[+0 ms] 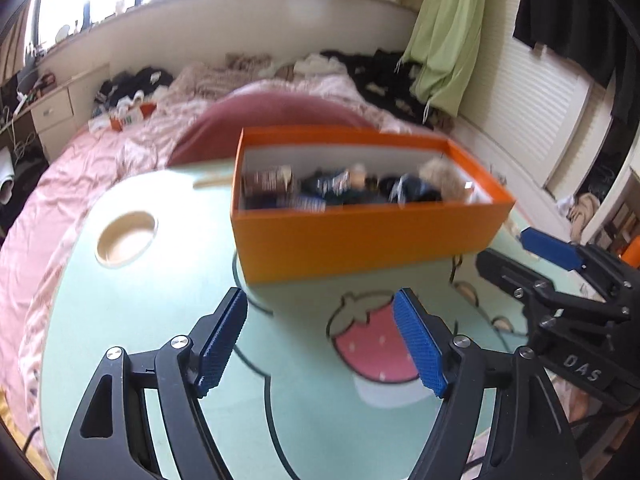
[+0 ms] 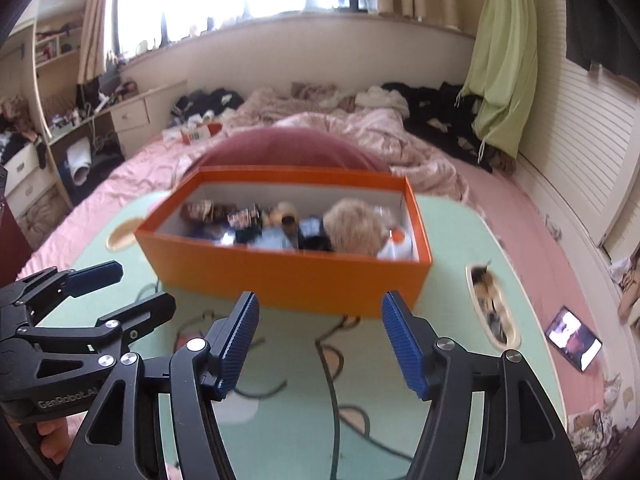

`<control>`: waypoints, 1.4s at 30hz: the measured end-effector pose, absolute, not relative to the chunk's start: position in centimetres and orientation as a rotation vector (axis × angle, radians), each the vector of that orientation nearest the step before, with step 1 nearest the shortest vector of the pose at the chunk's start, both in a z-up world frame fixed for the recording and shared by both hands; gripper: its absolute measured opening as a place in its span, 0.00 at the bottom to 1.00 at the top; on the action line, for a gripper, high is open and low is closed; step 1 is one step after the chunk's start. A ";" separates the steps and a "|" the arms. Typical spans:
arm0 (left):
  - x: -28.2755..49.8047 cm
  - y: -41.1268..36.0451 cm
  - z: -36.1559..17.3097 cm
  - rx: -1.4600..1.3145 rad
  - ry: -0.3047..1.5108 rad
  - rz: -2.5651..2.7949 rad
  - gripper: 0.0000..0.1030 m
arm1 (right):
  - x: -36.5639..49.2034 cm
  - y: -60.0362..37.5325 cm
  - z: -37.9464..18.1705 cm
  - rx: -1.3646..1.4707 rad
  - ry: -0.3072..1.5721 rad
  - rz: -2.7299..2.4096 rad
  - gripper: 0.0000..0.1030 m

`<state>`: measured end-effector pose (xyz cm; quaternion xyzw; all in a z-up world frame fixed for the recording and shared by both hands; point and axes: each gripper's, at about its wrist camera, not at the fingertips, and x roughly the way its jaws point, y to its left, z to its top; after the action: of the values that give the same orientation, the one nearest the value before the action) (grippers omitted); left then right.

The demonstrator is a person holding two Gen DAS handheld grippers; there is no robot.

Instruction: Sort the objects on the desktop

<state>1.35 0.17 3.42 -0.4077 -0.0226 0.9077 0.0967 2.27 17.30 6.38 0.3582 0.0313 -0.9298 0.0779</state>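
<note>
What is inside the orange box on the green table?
The orange box holds a heap of small things, among them a fluffy beige toy and dark items. Blur hides details, and the heap covers the bottom.

matt orange cardboard box (image 1: 360, 236)

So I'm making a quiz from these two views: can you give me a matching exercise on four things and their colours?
Things:
1. box
2. tray table
3. curtain
4. bedspread

Colours:
A. pink
B. mint green with a strawberry picture
C. orange
D. light green

Pairs: 1-C, 2-B, 3-D, 4-A
</note>
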 end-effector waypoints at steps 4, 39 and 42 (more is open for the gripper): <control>1.0 -0.4 1.5 -1.344 -0.090 2.664 0.73 | 2.6 18.0 4.3 1.194 0.041 -2.725 0.64; 0.6 0.6 -0.1 -1.372 0.064 2.656 1.00 | 2.2 19.2 1.1 1.344 0.087 -2.713 1.00; 0.5 0.6 -0.1 -1.372 0.064 2.656 1.00 | 2.3 19.0 1.1 1.342 0.089 -2.713 1.00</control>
<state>0.55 0.64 -0.07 -0.4575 0.0213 0.8857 0.0756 2.27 19.05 1.14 0.4426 0.0293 -0.8944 0.0567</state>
